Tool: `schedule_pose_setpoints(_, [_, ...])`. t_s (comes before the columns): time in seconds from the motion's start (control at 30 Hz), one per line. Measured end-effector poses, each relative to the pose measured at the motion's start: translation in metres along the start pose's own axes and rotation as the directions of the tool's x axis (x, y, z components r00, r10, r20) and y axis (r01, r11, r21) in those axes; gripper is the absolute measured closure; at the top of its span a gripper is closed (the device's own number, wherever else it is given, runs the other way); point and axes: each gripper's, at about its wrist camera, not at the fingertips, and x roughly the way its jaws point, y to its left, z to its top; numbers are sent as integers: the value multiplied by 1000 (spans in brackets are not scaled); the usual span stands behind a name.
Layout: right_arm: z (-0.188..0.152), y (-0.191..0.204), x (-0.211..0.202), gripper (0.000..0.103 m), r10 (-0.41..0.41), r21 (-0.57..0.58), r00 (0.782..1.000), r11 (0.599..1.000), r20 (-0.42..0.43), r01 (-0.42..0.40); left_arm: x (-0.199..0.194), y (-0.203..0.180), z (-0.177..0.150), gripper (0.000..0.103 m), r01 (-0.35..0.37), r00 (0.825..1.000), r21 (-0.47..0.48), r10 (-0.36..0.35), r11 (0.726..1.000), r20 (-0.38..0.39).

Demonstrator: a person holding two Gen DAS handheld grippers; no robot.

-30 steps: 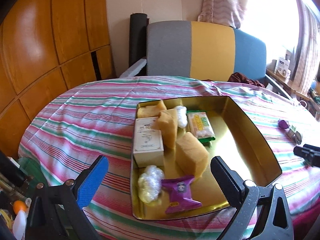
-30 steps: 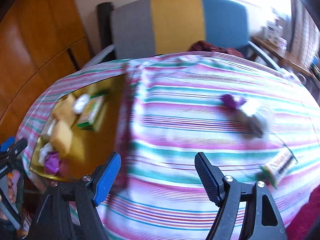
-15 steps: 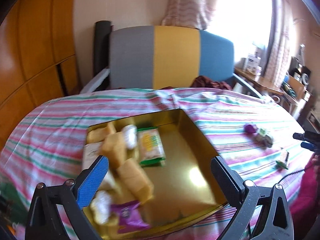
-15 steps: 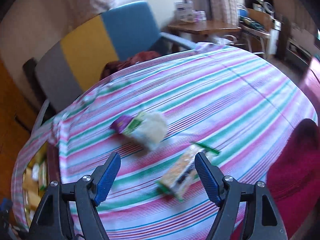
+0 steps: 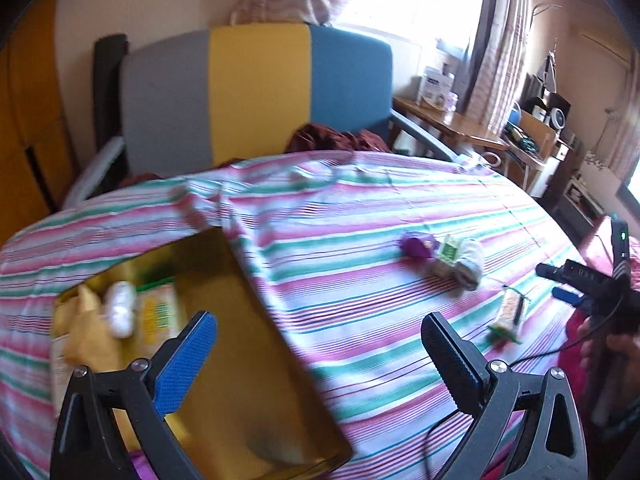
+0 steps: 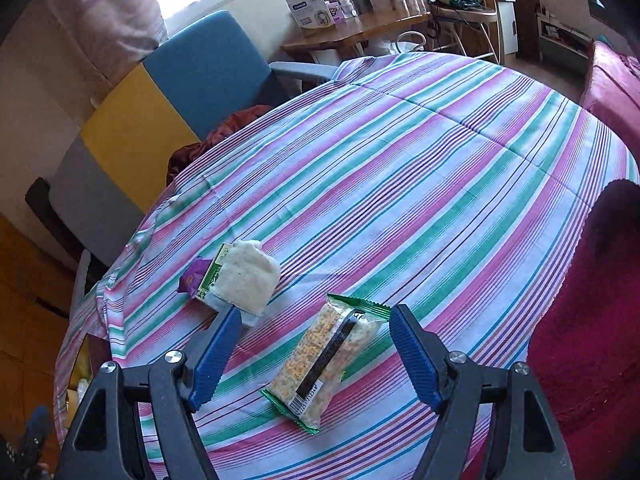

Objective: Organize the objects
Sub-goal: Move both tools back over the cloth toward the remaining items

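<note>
Swung over from the tray, right gripper [image 6: 314,354] now straddles, jaws spread, a green-edged clear-wrapped snack bar [image 6: 326,364] lying flat.

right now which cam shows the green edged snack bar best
The right wrist view: the snack bar lies sharp and whole between the open right gripper fingers, barcode visible. The left wrist view shows it small and blurred near the table's right edge.

A glossy gold metal tin [image 5: 256,364] is gleaming on the matt, striped cotton tablecloth [image 6: 400,184]. The snack bar [image 6: 324,360] is lying in shiny, crinkly plastic wrap, and the gripper pads [image 6: 216,356] are showing ribbed blue rubber.
</note>
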Motion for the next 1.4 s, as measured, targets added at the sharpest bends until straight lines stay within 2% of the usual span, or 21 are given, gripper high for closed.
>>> schedule_pose_setpoints(0.17, [0,-4,2,25,26,24,1000,999,-16,-26,43,-25,16,0,45,995,-25,-47,999,-93])
schedule_pose_setpoints(0.27, [-1,-2,5,25,39,20,999,999,-28,-38,74,-36,26,0,67,984,-65,-77,996,-159])
schedule_pose_setpoints(0.37, [-1,-2,7,25,63,21,997,998,-40,-62,110,-42,36,0,103,958,-161,-141,982,-248])
schedule_pose_setpoints(0.47, [0,-4,7,25,94,37,994,995,-47,-92,147,-48,44,0,135,917,-279,-226,951,-327])
schedule_pose_setpoints(0.5, [0,-5,7,25,103,44,993,994,-49,-101,158,-52,46,0,134,908,-304,-240,943,-343])
schedule_pose_setpoints(0.6, [0,-9,9,25,134,69,989,989,-63,-129,188,-63,57,0,109,896,-351,-245,930,-370])
schedule_pose_setpoints(0.77, [-1,-7,13,25,169,68,982,984,-87,-163,231,-81,73,0,52,882,-390,-225,919,-413])
schedule_pose_setpoints(0.87, [-1,-5,14,25,189,65,977,981,-99,-183,252,-90,80,0,-6,878,-380,-177,925,-445])
schedule_pose_setpoints(0.97, [-1,-4,17,25,202,67,973,978,-108,-196,273,-99,85,0,-72,866,-325,-102,943,-489])
schedule_pose_setpoints(1.03, [-1,-5,18,25,211,72,971,976,-111,-204,281,-105,89,0,-121,870,-288,-39,950,-492])
schedule_pose_setpoints(1.1, [-1,-6,17,25,218,78,970,975,-109,-210,286,-112,90,0,-144,861,-230,7,962,-509])
schedule_pose_setpoints(1.23, [0,-9,18,25,229,93,967,971,-110,-220,278,-118,78,1,-118,858,-109,46,987,-512])
schedule_pose_setpoints(1.4, [0,-10,16,25,228,96,967,971,-110,-218,256,-95,61,1,-84,874,-108,21,991,-486])
